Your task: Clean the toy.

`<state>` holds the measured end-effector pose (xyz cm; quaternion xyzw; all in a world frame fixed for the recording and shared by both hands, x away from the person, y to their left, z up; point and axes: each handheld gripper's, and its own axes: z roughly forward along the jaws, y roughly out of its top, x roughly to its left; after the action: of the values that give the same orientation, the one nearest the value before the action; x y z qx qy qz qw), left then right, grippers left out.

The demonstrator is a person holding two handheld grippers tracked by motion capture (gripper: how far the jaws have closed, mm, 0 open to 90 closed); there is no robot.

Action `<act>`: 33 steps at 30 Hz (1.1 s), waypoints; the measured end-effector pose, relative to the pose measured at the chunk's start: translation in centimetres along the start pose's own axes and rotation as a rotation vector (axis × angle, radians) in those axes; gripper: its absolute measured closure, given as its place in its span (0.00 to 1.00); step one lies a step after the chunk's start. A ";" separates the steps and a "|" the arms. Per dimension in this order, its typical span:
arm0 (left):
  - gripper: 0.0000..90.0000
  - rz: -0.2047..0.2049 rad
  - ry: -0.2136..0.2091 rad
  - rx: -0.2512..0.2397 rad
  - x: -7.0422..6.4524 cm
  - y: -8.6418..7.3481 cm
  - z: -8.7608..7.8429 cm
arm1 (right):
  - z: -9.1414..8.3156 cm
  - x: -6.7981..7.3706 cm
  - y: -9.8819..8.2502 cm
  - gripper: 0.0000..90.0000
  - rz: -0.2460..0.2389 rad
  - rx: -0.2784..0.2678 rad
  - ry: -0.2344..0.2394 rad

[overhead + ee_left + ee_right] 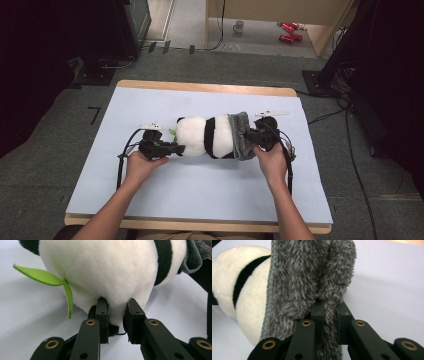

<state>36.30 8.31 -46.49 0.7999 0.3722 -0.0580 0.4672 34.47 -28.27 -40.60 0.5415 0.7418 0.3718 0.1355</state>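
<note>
Your left hand-held gripper (117, 315) pinched the panda toy (205, 136) lying between both; your right hand-held gripper (329, 308) clamped the grey cloth (312, 277) on it.

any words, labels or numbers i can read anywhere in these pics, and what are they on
None can be read.
Panda plush: plain fur, no tag or print in sight.
Grey fuzzy cloth: no label.
Left gripper and right gripper: black jaws, brass rivets, no markings.
Mug and red things on the floor beyond the table: too small and blurred to tell.
</note>
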 end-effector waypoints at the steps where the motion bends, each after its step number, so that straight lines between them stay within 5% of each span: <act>1: 0.84 0.001 0.001 0.001 0.0 0.0 0.0 | 0.1 0.0 -0.1 0.90 0.001 -0.003 -0.005; 14: 0.84 0.000 0.006 0.010 0.1 0.0 0.1 | 1.4 -0.8 -1.2 0.91 0.028 0.060 -0.045; 29: 0.84 0.003 0.014 0.033 0.2 -0.1 0.1 | 4.1 -1.5 -2.9 0.91 0.099 0.190 0.006; 33: 0.84 0.001 0.011 0.032 0.2 -0.1 0.1 | 3.6 -2.2 -2.7 0.90 0.111 0.191 0.018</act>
<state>36.41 8.42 -46.74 0.8078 0.3734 -0.0593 0.4522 35.61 -29.16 -45.39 0.5888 0.7439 0.3110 0.0558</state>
